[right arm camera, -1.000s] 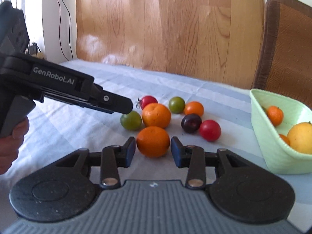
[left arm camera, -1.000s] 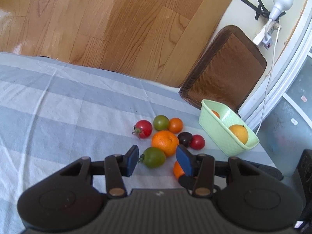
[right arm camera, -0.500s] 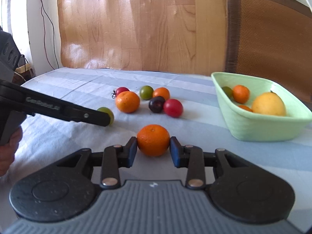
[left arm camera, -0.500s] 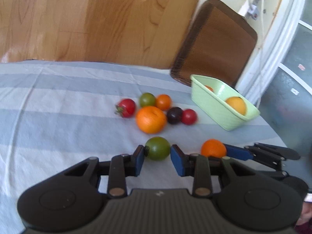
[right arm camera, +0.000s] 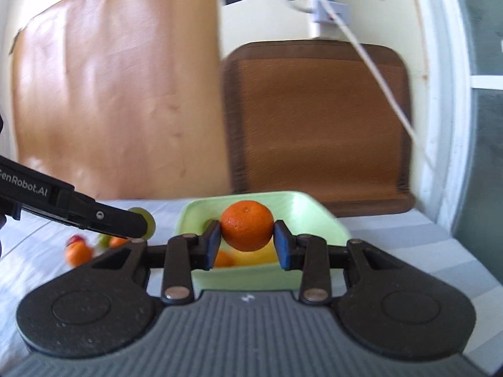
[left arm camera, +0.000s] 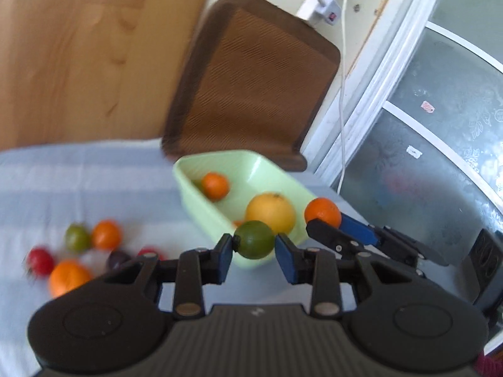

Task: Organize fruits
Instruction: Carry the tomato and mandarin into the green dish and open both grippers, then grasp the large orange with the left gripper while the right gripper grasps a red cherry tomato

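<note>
My left gripper (left arm camera: 254, 249) is shut on a green fruit (left arm camera: 254, 238) and holds it in the air at the near edge of the pale green basket (left arm camera: 201, 201). My right gripper (right arm camera: 247, 238) is shut on an orange (right arm camera: 247, 224) and holds it just in front of and above the basket (right arm camera: 320, 220); it also shows in the left wrist view (left arm camera: 323, 212). The basket holds a large yellow-orange fruit (left arm camera: 270, 212) and a small orange (left arm camera: 215, 185). Several loose fruits lie on the striped cloth at the left: a red tomato (left arm camera: 40, 262), an orange (left arm camera: 67, 278), a dark plum (left arm camera: 118, 259).
A brown chair back (left arm camera: 251, 78) stands right behind the basket. A white cable and plug (left arm camera: 327, 9) hang on the wall by a window frame at the right. The table's right edge runs close past the basket.
Both grippers have lifted their fruits off the cloth and carried them right, up to the basket. The views are blurred by the motion.
</note>
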`<state>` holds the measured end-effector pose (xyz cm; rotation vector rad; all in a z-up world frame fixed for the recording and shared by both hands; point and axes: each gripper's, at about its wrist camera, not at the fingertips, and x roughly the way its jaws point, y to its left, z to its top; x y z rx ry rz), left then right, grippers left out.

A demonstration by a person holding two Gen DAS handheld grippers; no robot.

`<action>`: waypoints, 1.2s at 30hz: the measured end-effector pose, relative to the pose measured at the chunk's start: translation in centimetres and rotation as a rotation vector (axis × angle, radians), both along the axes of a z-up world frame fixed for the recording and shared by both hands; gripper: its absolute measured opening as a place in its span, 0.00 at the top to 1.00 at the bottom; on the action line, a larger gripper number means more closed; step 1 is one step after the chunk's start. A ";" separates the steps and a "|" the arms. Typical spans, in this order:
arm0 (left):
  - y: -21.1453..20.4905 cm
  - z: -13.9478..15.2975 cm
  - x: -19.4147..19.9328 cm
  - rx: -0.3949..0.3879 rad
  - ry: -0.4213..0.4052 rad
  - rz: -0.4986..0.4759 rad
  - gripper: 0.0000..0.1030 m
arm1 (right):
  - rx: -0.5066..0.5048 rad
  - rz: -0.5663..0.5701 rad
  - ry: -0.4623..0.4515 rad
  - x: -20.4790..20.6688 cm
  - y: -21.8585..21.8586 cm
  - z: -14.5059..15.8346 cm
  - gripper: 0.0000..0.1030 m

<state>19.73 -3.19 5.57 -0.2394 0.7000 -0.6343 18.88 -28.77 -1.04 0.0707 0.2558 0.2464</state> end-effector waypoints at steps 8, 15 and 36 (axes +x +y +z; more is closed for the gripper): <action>-5.4 -1.3 6.0 0.060 0.050 0.031 0.70 | 0.012 -0.040 0.069 3.7 -2.0 -1.5 0.61; -5.8 -2.8 7.8 0.079 0.093 0.085 0.57 | 0.016 -0.058 0.026 3.3 -2.3 -1.7 0.50; 11.7 -0.6 -4.4 0.080 -0.056 0.336 0.57 | -0.026 0.210 -0.068 -1.9 5.4 0.5 0.63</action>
